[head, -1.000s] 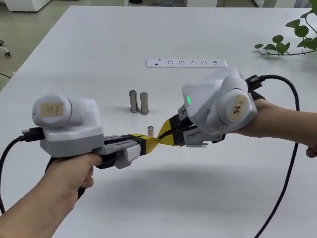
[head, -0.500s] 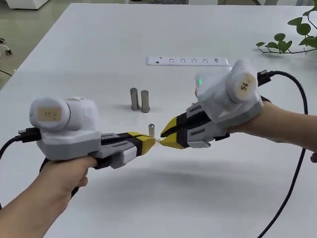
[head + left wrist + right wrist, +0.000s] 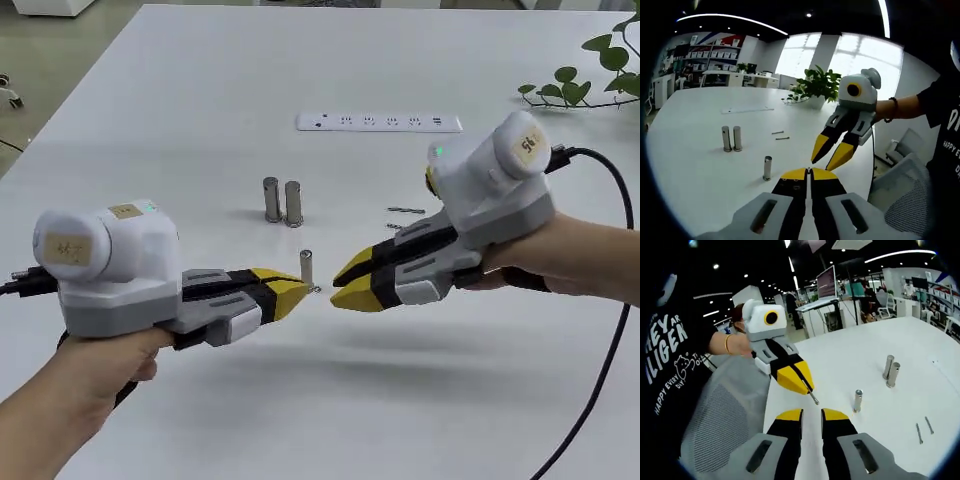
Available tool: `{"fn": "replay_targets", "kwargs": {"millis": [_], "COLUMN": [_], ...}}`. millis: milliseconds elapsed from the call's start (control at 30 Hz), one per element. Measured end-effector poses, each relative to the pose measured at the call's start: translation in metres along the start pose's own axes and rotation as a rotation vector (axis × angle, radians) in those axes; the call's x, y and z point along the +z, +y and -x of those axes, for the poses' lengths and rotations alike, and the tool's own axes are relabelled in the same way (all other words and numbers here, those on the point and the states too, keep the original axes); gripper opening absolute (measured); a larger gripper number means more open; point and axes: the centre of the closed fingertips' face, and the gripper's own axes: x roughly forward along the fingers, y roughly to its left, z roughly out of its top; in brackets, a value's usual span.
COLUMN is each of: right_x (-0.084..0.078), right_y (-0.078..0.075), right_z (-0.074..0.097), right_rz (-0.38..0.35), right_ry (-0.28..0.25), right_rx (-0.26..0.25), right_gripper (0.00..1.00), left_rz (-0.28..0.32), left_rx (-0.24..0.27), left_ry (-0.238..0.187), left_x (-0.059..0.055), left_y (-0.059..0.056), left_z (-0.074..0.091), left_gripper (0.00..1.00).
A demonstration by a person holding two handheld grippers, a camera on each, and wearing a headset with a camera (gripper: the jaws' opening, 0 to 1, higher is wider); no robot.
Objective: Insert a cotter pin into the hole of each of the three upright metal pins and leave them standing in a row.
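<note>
Steel pins (image 3: pixel 271 200), three upright on bench (image 3: pixel 200 100), none seemingly fitted.
Left gripper (image 3: pixel 303 290) clamped on one cotter pin (image 3: pixel 812 397) beside nearest pin (image 3: pixel 306 268); right gripper (image 3: pixel 336 290) parted, empty; two cotter pins (image 3: pixel 405 210) lie spare on bench.

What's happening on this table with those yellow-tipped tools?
A person holds a pair of tongs in each hand over a white table. The left tongs are shut on a thin cotter pin, its end poking out beside the nearest upright metal pin. The right tongs are open, facing them tip to tip, holding nothing. Farther back two more metal pins stand side by side, and two loose cotter pins lie on the table to the right.
</note>
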Motion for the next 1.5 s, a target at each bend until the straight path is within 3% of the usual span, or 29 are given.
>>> {"fn": "replay_targets", "kwargs": {"millis": [400, 767, 1100, 1200, 1267, 1500], "right_x": [-0.001, -0.006, -0.009, -0.012, -0.017, -0.020], "right_y": [0.017, 0.025, 0.022, 0.019, 0.016, 0.007], "right_z": [-0.002, -0.005, -0.004, -0.006, -0.006, -0.006], "right_rz": [-0.047, -0.025, 0.016, 0.024, 0.079, 0.103], "right_ry": [-0.002, 0.028, 0.077, 0.118, 0.175, 0.229], "right_rx": [0.082, 0.113, 0.085, 0.055, 0.030, 0.006], "right_gripper": [0.10, 0.00, 0.00, 0.00, 0.00, 0.00], "left_rz": [-0.043, -0.058, -0.060, -0.066, -0.077, -0.108], "left_rx": [-0.130, -0.172, -0.156, -0.120, -0.102, -0.064], "left_ry": [0.005, 0.013, 0.015, 0.026, 0.038, 0.055], "left_x": [-0.001, -0.004, -0.007, -0.008, -0.010, -0.012], "left_y": [-0.024, -0.033, -0.031, -0.025, -0.021, -0.013], "left_z": [-0.003, -0.005, -0.008, -0.010, -0.013, -0.016], "left_gripper": [0.00, 0.00, 0.00, 0.01, 0.03, 0.06]}}
